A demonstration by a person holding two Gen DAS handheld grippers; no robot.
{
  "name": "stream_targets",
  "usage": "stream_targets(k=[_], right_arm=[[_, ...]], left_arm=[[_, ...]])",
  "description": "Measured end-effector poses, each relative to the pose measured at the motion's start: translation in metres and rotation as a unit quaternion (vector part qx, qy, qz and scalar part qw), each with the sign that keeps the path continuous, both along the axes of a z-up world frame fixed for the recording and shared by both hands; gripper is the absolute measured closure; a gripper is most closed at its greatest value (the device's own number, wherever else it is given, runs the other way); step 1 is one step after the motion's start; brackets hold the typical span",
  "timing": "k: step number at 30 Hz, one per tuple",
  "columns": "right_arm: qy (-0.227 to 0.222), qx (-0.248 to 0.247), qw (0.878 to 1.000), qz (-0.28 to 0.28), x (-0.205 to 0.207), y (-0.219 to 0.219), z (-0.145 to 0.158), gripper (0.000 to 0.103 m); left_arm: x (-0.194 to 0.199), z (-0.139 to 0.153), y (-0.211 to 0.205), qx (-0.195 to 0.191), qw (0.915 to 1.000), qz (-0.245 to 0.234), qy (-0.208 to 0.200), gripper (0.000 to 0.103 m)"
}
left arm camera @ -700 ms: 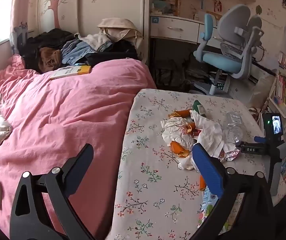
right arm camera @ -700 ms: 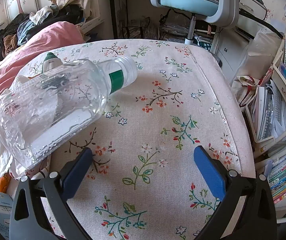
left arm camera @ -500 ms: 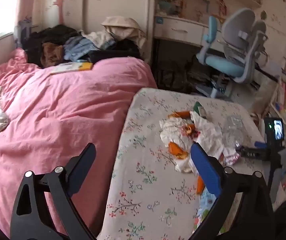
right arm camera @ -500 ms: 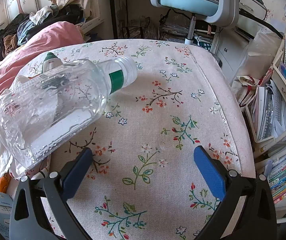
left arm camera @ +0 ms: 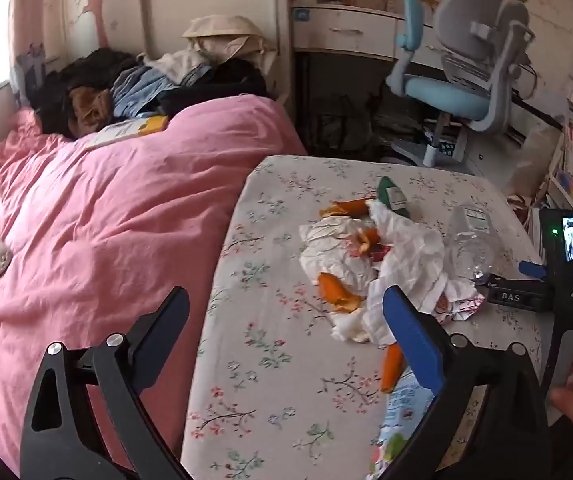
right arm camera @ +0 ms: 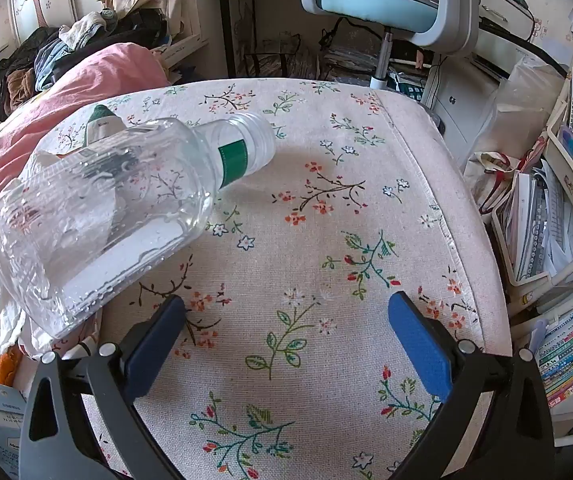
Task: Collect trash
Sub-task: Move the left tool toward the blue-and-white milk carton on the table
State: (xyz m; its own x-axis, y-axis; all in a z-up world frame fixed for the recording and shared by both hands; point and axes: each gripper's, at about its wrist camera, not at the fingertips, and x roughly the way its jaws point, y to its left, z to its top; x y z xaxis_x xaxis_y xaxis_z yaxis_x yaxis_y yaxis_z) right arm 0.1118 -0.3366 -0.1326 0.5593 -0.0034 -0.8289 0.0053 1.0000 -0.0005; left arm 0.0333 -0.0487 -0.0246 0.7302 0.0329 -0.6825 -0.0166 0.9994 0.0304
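Trash is piled on the floral tablecloth (left arm camera: 270, 360). Nearest, both tools are spread wide with nothing gripped: the left gripper (left arm camera: 286, 312) is held over the cloth's edge by the pink duvet (left arm camera: 98, 220), the right gripper (right arm camera: 286, 320) over bare cloth. Just past those, orange peels (left arm camera: 336, 290) and crumpled tissues (left arm camera: 402, 256) are heaped together, and a clear plastic bottle (right arm camera: 102, 216) is lying on its side. Farther back, a blue desk chair (left arm camera: 450, 96) can be seen.

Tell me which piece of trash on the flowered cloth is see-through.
The clear plastic bottle, lying on its side with a green band at its neck. The crumpled white paper and orange peels beside it are opaque.
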Motion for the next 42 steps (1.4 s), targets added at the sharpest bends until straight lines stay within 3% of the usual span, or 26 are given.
stream_targets(k=[14, 17, 21, 27, 32, 42], right_arm=[[0.013, 0.002, 1.000, -0.004, -0.005, -0.002, 0.000, 0.006], [0.030, -0.023, 0.999, -0.026, -0.014, -0.009, 0.005, 0.006], [0.002, -0.055, 0.997, -0.053, -0.040, -0.006, 0.032, 0.006], [-0.078, -0.006, 0.996, -0.051, -0.099, -0.001, 0.088, 0.006], [-0.132, 0.002, 0.991, 0.007, -0.129, 0.022, 0.099, 0.006], [-0.122, 0.064, 0.989, 0.058, -0.115, 0.038, 0.092, 0.006]], left_arm=[[0.007, -0.003, -0.018, 0.007, 0.9998, -0.013, 0.013, 0.007], [0.004, 0.000, -0.014, -0.002, 0.9998, -0.014, 0.015, 0.007], [-0.005, 0.007, -0.011, -0.006, 0.9998, -0.014, 0.009, 0.007], [-0.011, 0.007, -0.007, -0.016, 0.9997, -0.007, 0.017, 0.007], [-0.011, 0.002, -0.002, -0.004, 0.9997, -0.004, 0.023, 0.007], [-0.007, -0.003, 0.017, 0.000, 0.9995, 0.013, 0.028, 0.007]])
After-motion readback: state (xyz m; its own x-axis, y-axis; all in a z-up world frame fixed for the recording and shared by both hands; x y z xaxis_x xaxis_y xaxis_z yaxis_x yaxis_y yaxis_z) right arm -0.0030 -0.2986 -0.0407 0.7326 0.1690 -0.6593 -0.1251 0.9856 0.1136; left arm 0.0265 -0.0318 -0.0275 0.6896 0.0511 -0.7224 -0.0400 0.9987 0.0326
